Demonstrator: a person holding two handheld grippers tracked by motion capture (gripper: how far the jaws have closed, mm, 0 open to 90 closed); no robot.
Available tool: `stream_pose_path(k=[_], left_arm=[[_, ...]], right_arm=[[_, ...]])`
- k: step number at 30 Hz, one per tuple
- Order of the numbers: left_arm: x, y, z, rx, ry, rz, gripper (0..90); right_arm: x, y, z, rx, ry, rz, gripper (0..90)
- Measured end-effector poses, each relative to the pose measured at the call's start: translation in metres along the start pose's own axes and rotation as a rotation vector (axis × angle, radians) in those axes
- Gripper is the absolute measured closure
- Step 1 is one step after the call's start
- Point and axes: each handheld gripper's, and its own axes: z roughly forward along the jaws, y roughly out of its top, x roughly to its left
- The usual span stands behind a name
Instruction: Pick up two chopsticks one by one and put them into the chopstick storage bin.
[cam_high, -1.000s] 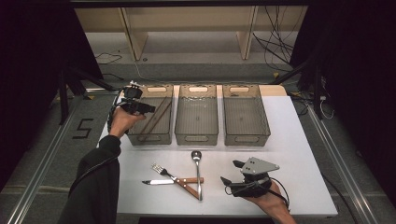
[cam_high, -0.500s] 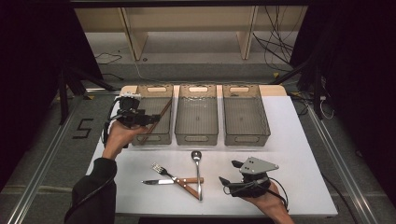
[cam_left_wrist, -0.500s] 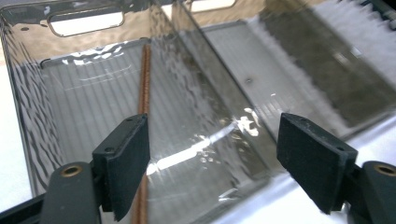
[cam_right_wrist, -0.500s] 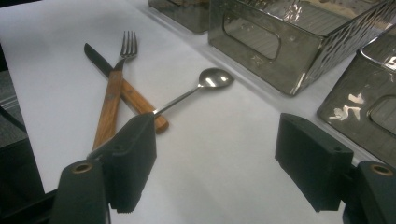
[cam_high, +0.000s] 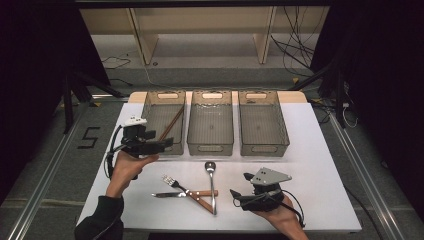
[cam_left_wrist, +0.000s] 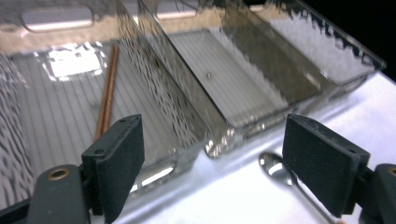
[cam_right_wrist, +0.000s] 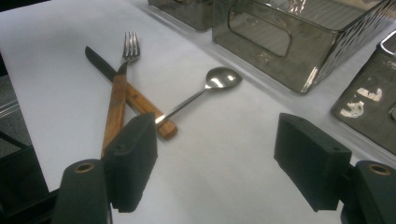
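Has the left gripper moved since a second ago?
Yes. The left gripper has pulled back from over the left bin toward the person, fingers just opened, chopsticks left inside.

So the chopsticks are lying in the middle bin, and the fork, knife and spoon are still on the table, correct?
Not quite. The chopsticks lie in the left bin, not the middle bin; the high view shows it. The fork, knife and spoon are on the table.

Brown chopsticks (cam_high: 171, 123), paired, lying slantwise inside the leftmost clear bin (cam_high: 150, 107)
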Motion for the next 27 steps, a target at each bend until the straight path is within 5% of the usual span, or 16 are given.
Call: stream_pose_path(k=[9, 27], left_arm=[[-0.008, -0.020, -0.003, -0.019, 0.006, 0.002, 18.9], [-0.013, -0.067, -0.004, -0.071, -0.056, -0.012, 16.8]], right_arm=[[0.005, 0.004, 0.009, 0.017, -0.024, 0.047, 31.6], [0.013, 0.023, 0.044, 0.057, -0.038, 0.103, 35.3]])
